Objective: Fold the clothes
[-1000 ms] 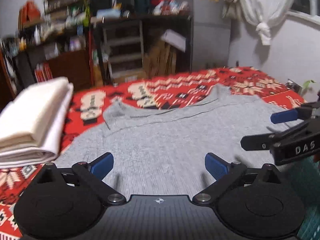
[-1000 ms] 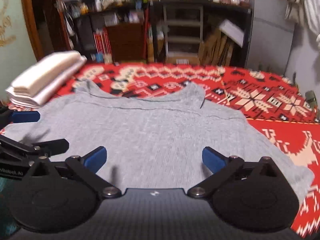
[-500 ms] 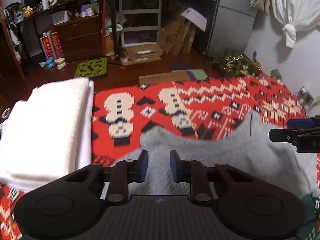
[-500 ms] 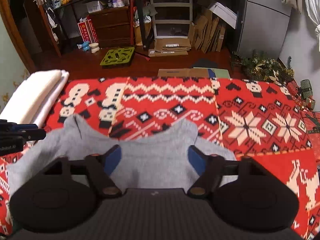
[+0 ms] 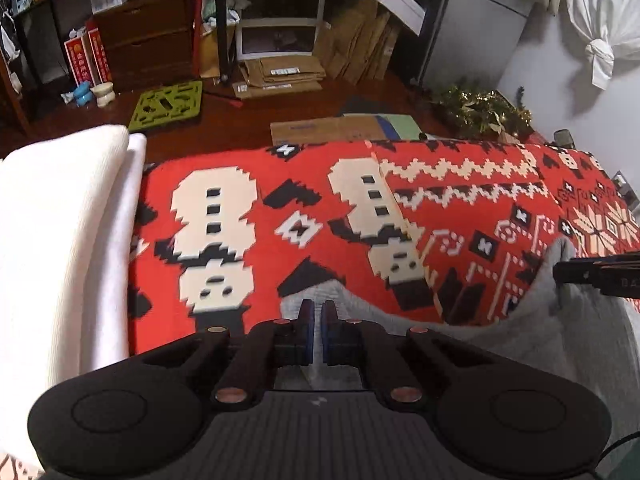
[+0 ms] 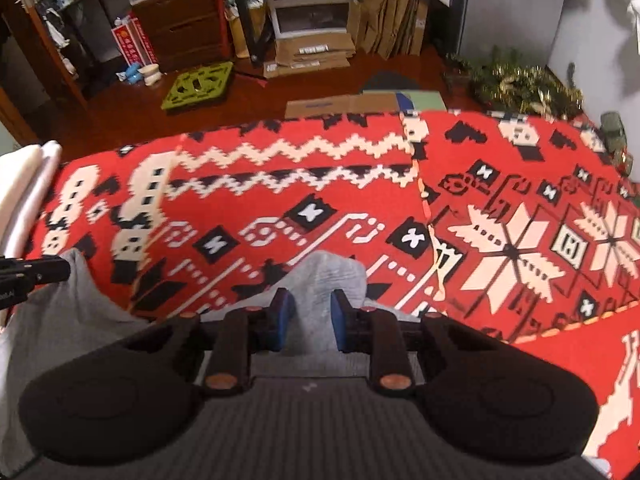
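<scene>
the grey garment (image 5: 520,344) lies on the bed's red patterned blanket (image 5: 360,208), with its far edge raised at two points and sagging in a curve between them. the left claw (image 5: 314,330) is clenched on one raised point, its blue pads almost together with a thin bit of grey cloth between them. the right claw (image 6: 308,320) has its pads further apart around a thicker bunch of the same cloth; it looks like a grasp, though how firm it is cannot be told. each claw's tip shows at the edge of the other's view, so both sit on the same edge, well apart.

as a judgement, the fold of this piece is only starting: both corners are taken up, but no crease shows yet and the cloth is not doubled over. a stack of folded white cloth (image 5: 64,248) sits to the left on the blanket, likely work already done. beyond the bed are a wooden floor (image 5: 248,112) and flattened cardboard (image 5: 332,130).
</scene>
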{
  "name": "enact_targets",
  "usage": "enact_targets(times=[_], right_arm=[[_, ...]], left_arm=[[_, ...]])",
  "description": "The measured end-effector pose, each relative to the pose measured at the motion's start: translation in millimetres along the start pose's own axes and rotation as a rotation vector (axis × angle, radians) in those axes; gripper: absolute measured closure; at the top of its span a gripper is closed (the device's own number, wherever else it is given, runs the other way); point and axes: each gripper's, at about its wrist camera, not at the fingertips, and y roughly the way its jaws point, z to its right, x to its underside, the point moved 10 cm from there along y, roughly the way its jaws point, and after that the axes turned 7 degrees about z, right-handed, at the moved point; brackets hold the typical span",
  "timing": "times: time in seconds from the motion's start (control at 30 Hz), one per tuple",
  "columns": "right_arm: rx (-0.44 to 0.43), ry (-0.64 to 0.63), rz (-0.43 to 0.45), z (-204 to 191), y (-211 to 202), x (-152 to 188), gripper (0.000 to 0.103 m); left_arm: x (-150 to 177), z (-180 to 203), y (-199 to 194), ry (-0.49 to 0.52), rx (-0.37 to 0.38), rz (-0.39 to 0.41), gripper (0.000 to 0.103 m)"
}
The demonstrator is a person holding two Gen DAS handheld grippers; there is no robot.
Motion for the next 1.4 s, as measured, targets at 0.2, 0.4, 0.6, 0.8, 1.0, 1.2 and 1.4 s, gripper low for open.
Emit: enact_targets(times=[0.2, 0.4, 0.6, 0.8, 1.0, 1.2, 1.4], right_arm=[[-0.014, 0.001, -0.013, -5, -10, -2, 0.067], [-0.036, -0.051, -0.032, -25, -33, 7, 0.048], [-0.064, -0.092, -0.054, -51, -44, 26, 0.043], [-0.064, -0.146, -0.036, -68, -41, 41, 0.081], [-0.058, -0.090, -0.022, -60, -26, 40, 0.081], [-0.044, -0.071, -0.009, -51, -30, 29, 0.080], [-0.007, -0.039, -0.024, -24, -40, 34, 0.083]], left_arm=[[-6, -2, -9, -0.032, -0.017, -0.013, 0.096], [2, 2, -44, -0.096, -0.022, -0.014, 0.092], [35, 29, -56, -0.065, 0.031, -0.057, 0.081], [50, 53, -45, -0.009, 0.062, -0.045, 0.095], [36, 51, -27, -0.034, 0.039, -0.007, 0.095], [26, 48, -28, -0.031, -0.001, 0.004, 0.095], [37, 33, -43, -0.103, -0.030, -0.011, 0.099]])
